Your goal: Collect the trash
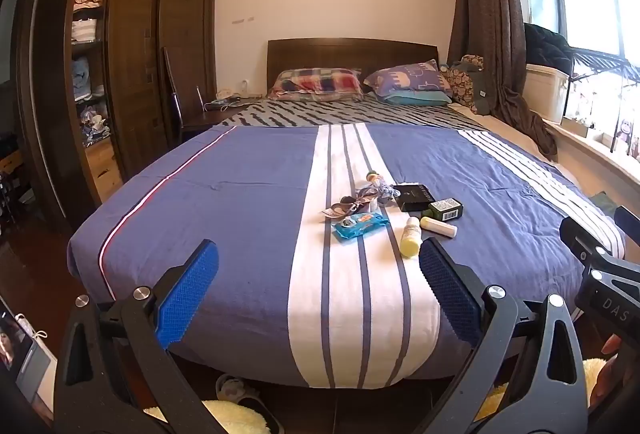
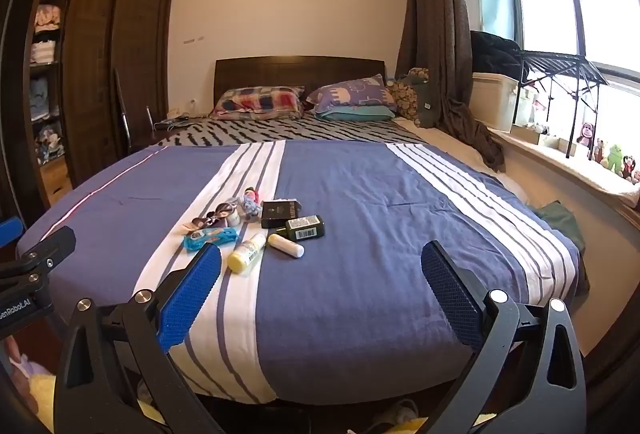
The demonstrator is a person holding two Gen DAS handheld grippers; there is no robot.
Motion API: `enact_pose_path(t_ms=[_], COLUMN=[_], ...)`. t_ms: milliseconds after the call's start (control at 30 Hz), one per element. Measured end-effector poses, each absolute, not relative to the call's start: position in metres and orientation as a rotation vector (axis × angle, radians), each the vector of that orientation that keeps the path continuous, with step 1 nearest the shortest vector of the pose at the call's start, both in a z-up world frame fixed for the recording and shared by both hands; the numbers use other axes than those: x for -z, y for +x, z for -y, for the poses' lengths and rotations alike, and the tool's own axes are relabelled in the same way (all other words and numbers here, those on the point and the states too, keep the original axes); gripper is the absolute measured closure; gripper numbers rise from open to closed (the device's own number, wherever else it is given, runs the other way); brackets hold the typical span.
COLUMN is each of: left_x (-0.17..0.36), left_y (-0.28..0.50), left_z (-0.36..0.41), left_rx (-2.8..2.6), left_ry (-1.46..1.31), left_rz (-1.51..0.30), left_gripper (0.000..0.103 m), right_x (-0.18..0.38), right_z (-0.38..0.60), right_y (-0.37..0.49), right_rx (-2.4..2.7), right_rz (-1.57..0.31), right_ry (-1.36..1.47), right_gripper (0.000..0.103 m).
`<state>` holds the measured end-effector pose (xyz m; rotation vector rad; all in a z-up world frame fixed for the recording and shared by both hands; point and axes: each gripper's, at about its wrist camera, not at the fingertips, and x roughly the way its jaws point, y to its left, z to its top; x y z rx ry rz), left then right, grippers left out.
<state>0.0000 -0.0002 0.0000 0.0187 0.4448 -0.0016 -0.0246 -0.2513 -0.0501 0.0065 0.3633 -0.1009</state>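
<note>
bed (image 1: pixel 248 201), centre of both frames: blue cover with white striped bands, two pillows (image 1: pixel 320 83) at the wooden headboard, upper centre.

trash cluster, on the white band, centre right of the left wrist frame and centre left of the right wrist frame:
- blue wipes packet (image 1: pixel 358 226) (image 2: pixel 210 237), flat, nearest the foot of the bed on the left of the group.
- crumpled wrappers (image 1: pixel 350 203) (image 2: pixel 216 215), just behind the packet, touching it.
- yellow bottle (image 1: pixel 411 242) (image 2: pixel 247 254), lying on its side, just beside the packet.
- white tube (image 1: pixel 438 226) (image 2: pixel 286 245), lying flat, near the yellow bottle.
- dark green bottle (image 1: pixel 446 209) (image 2: pixel 305 228), lying with barcode label up, touching the black box (image 1: pixel 412 195) (image 2: pixel 279 213) behind it.
- small doll (image 1: pixel 378 183) (image 2: pixel 250 199), at the far end of the group.

left gripper (image 1: pixel 319 290): blue-padded fingers spread wide, released, holding nothing, above the foot of the bed, lower frame.

right gripper (image 2: pixel 321 292): fingers likewise spread apart, released, empty, lower frame; the yellow bottle lies just beyond its left finger.

wardrobe (image 1: pixel 132 45), left edge; curtain (image 1: pixel 488 13) and window, upper right.
</note>
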Motion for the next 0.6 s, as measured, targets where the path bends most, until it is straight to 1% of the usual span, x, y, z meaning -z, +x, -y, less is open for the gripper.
enact_pose_path(t_ms=[367,600], left_x=[-0.0002,-0.0024], left_y=[0.0005,-0.0024], left_z=[0.0009,0.0020], left_rx=[0.001,-0.006], left_ry=[0.021,0.014], left_rz=[-0.442,-0.429], left_gripper=[0.008,0.008], right_x=[0.0534,0.0444], right_z=[0.2502,0.2489], right_y=[-0.0245,-0.0280], right_rx=[0.105,0.100], right_rz=[-0.368,-0.366], right_ry=[-0.004,-0.002], right_gripper=[0.003,0.003])
